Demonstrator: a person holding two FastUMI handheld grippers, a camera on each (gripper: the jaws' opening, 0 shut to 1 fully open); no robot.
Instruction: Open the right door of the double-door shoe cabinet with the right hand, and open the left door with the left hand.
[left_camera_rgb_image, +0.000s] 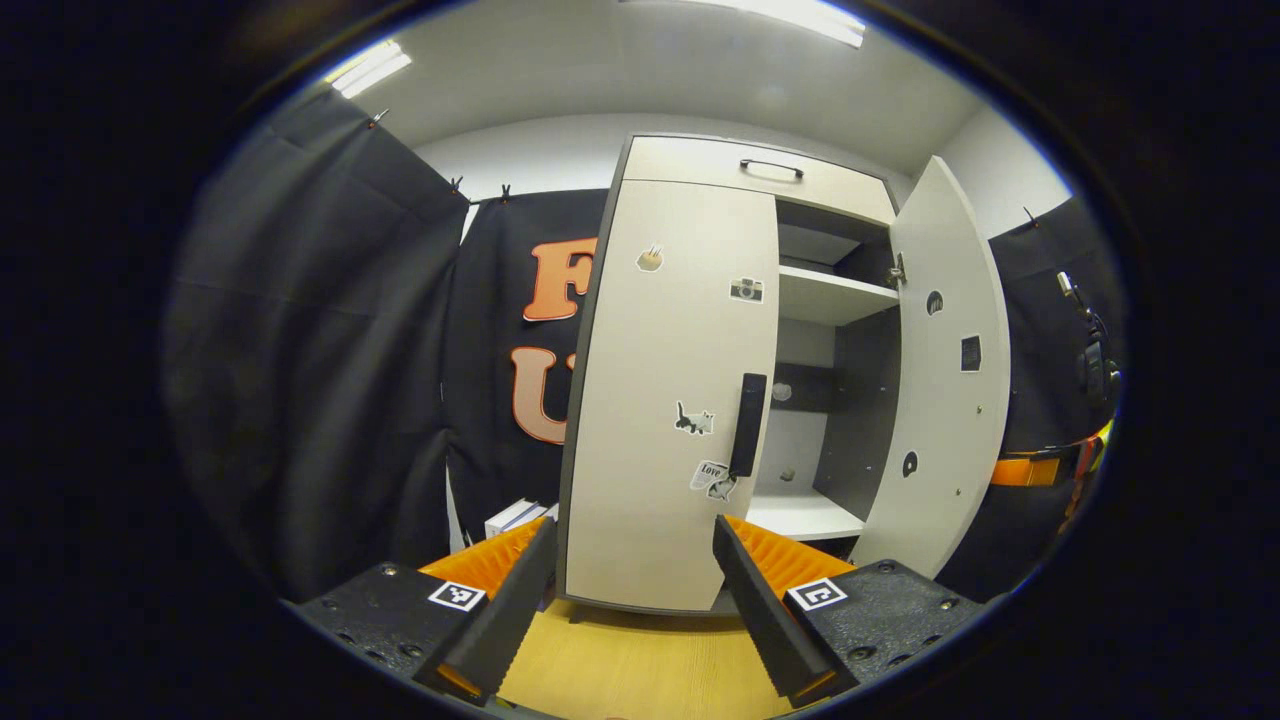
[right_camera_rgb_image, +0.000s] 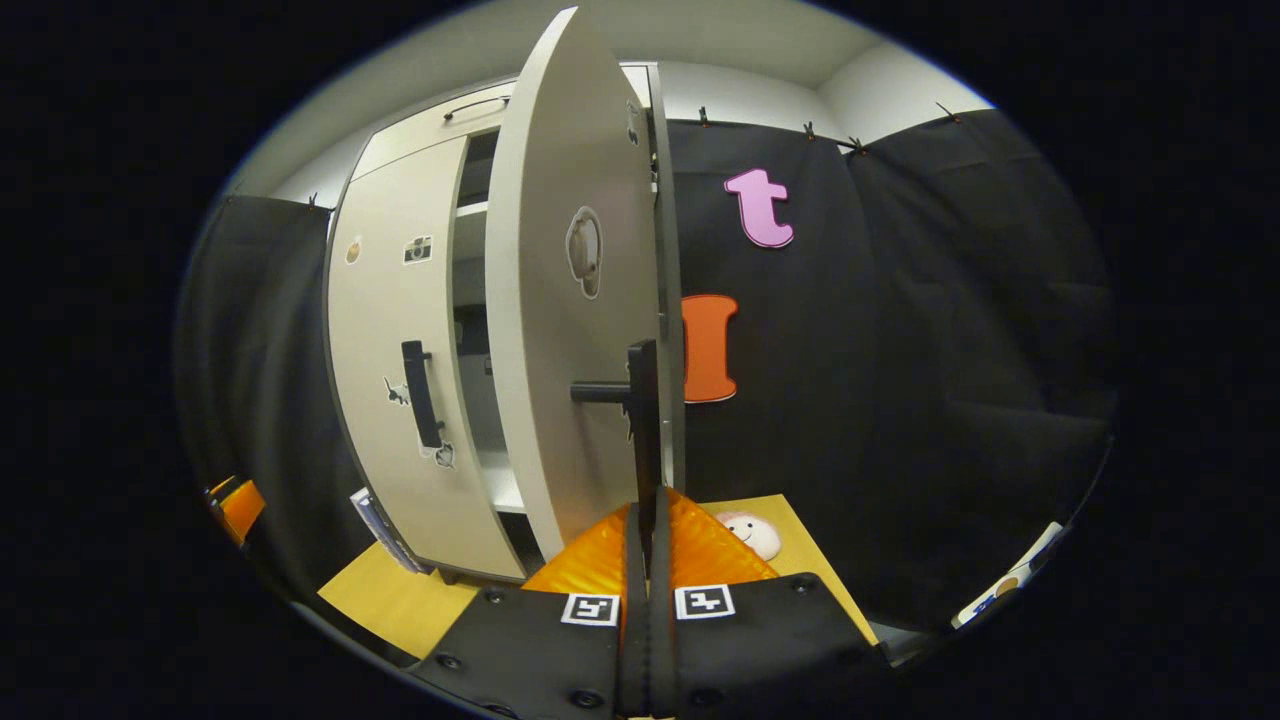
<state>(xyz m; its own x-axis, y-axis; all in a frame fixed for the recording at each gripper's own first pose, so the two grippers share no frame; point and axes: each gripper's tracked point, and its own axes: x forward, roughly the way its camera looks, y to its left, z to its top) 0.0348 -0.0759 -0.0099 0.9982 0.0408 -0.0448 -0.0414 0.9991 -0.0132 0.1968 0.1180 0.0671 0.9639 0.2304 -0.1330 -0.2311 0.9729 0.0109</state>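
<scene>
Your right gripper (right_camera_rgb_image: 648, 560) is clamped on the black handle (right_camera_rgb_image: 642, 420) of the right door (right_camera_rgb_image: 560, 300) at frame centre, fingers pinched around the bar so the pull carries; that door stands swung well out, shelves (left_camera_rgb_image: 835, 292) showing behind it. Your left gripper (left_camera_rgb_image: 630, 610) hangs spread and empty at the bottom of the left gripper view, lined up below the left door handle (left_camera_rgb_image: 747, 424); the left door (left_camera_rgb_image: 670, 400) looks shut, so that half likely remains. Around: a small white plush (right_camera_rgb_image: 750, 533) on the wooden floor (right_camera_rgb_image: 400, 600) lower right; a box (left_camera_rgb_image: 515, 517) lower left beside the cabinet; neither seems to block the left door's swing.
</scene>
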